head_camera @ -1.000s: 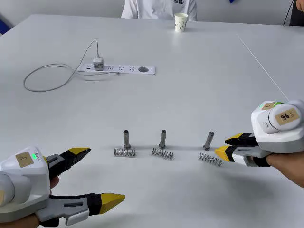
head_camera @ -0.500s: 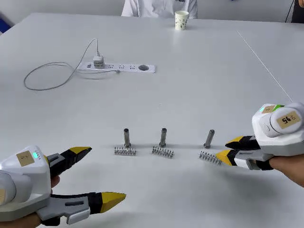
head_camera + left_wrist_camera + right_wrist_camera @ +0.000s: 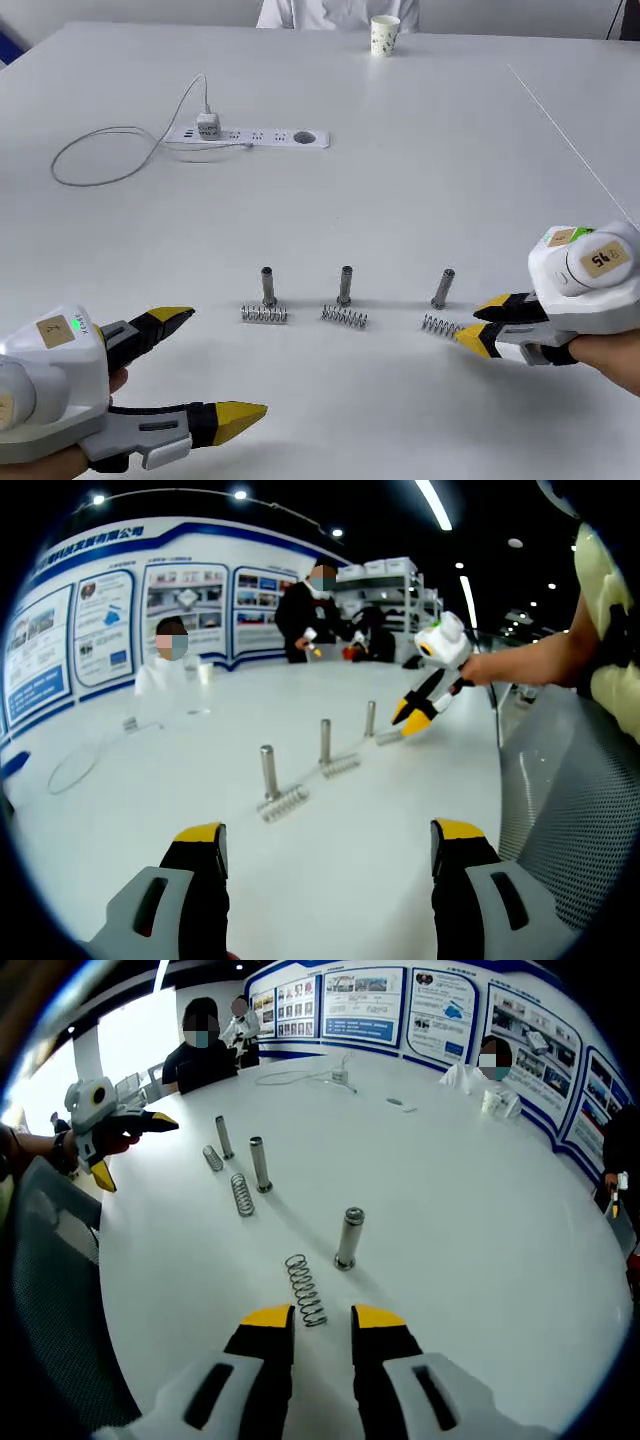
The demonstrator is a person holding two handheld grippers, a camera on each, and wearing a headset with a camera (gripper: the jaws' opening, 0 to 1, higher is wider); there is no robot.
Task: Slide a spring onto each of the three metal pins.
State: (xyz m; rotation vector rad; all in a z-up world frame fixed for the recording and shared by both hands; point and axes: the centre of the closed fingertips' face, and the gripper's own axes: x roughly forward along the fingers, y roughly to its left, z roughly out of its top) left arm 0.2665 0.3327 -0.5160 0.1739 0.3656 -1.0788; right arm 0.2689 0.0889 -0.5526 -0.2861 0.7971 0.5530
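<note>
Steel pins (image 3: 345, 284) stand mid-frame, one spring (image 3: 344, 317) lying loose below each. We see right gripper (image 3: 469, 323) at right edge, jaws slightly parted by the rightmost spring (image 3: 440, 325); left gripper (image 3: 226, 362), lower left, wide apart, empty.

On the table (image 3: 430, 180) three pins stand in a row: left pin (image 3: 268, 285), middle pin (image 3: 345, 285), right pin (image 3: 443, 288). Just in front of each lies a spring: left spring (image 3: 264, 314), middle spring (image 3: 344, 318), right spring (image 3: 438, 325). The right gripper (image 3: 469, 323) sits just beside the right spring's right end. The left gripper (image 3: 226, 361) is nearer, to the left. Far behind on the left lies a power strip (image 3: 250, 138) with its cable (image 3: 100, 160). A cup (image 3: 384, 36) stands at the far edge.
</note>
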